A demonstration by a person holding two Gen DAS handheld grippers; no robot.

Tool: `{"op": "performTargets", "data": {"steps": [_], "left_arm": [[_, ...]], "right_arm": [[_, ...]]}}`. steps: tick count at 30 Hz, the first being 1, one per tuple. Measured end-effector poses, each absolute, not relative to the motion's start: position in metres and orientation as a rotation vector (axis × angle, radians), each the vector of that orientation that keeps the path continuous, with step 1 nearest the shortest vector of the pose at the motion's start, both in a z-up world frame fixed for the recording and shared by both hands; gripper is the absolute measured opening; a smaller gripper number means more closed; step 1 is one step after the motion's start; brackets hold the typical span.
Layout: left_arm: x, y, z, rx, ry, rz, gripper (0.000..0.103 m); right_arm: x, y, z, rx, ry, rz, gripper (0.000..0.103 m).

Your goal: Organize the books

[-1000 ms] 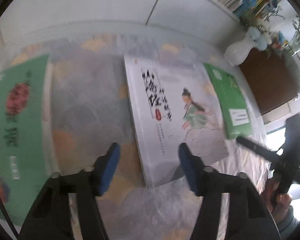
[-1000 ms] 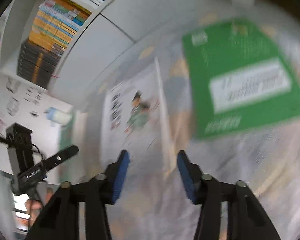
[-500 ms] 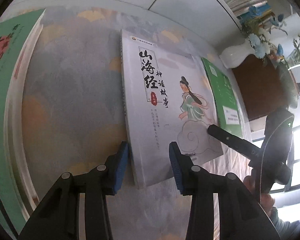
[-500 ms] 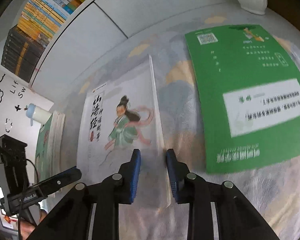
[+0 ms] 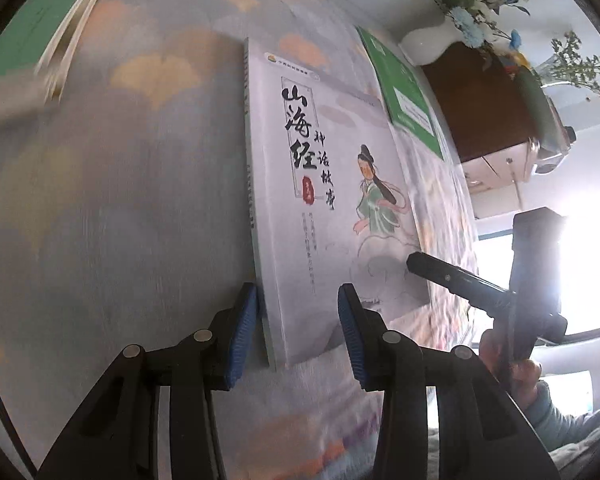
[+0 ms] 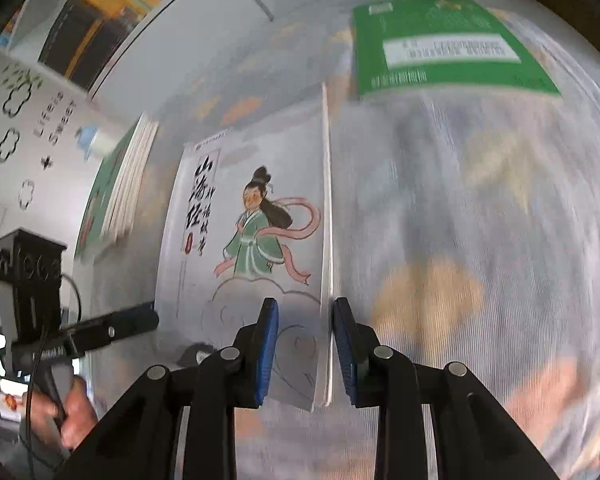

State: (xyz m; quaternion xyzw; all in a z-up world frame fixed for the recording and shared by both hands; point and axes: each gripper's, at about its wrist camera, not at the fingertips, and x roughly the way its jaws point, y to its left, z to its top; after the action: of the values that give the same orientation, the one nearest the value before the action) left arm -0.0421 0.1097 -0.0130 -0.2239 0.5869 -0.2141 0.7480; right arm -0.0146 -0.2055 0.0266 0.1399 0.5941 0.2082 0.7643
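A patterned tablecloth (image 5: 132, 208) carries 3 books: a white book (image 5: 324, 208) at centre, a green book (image 6: 440, 44) beyond its page edge, another green-covered one (image 6: 116, 196) past its spine. The left gripper (image 5: 298, 330) straddles the white book's spine corner, jaws narrowed but not pressing. The right gripper (image 6: 305, 350), jaws just drawn in, brackets the opposite page-edge corner; contact unclear.
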Motion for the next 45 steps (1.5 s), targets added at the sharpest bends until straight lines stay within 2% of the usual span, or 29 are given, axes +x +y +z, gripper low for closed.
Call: {"op": "performTargets", "data": {"steps": [8,12,15,21,28,32,35,40,42,45], "left_arm": [[-0.051,0.104,-0.013,-0.501,1.251,-0.464,0.038],[-0.052,0.113,0.015,-0.772,1.087,-0.644,0.038],[-0.049,0.102,0.033,-0.716,1.036,-0.685,0.036],[-0.029,0.09,-0.003,-0.649,1.111,-0.563,0.016],[-0.019,0.089,-0.027,-0.77,1.156,-0.551,0.015],[-0.013,0.075,-0.022,-0.728,1.172,-0.523,0.015],[-0.009,0.068,-0.017,-0.678,1.192,-0.509,0.015],[-0.002,0.08,-0.018,-0.979,1.182,-0.615,0.015],[0.0,0.079,-0.015,-1.005,1.186,-0.616,0.015],[0.003,0.079,-0.012,-1.082,1.178,-0.658,0.015]], "right_arm": [[-0.046,-0.212,0.026,0.31,1.257,0.408,0.027],[-0.047,-0.219,0.018,0.43,1.241,0.417,0.027],[-0.049,-0.227,0.013,0.524,1.231,0.438,0.027],[-0.051,-0.242,0.003,0.665,1.223,0.459,0.027],[-0.05,-0.256,-0.001,0.733,1.249,0.47,0.027],[-0.049,-0.261,-0.004,0.775,1.258,0.465,0.028],[-0.048,-0.265,-0.004,0.792,1.273,0.476,0.036],[-0.046,-0.268,0.005,0.808,1.301,0.474,0.053],[-0.049,-0.273,0.007,0.825,1.298,0.474,0.066],[-0.054,-0.283,0.005,0.883,1.29,0.47,0.072]]}}
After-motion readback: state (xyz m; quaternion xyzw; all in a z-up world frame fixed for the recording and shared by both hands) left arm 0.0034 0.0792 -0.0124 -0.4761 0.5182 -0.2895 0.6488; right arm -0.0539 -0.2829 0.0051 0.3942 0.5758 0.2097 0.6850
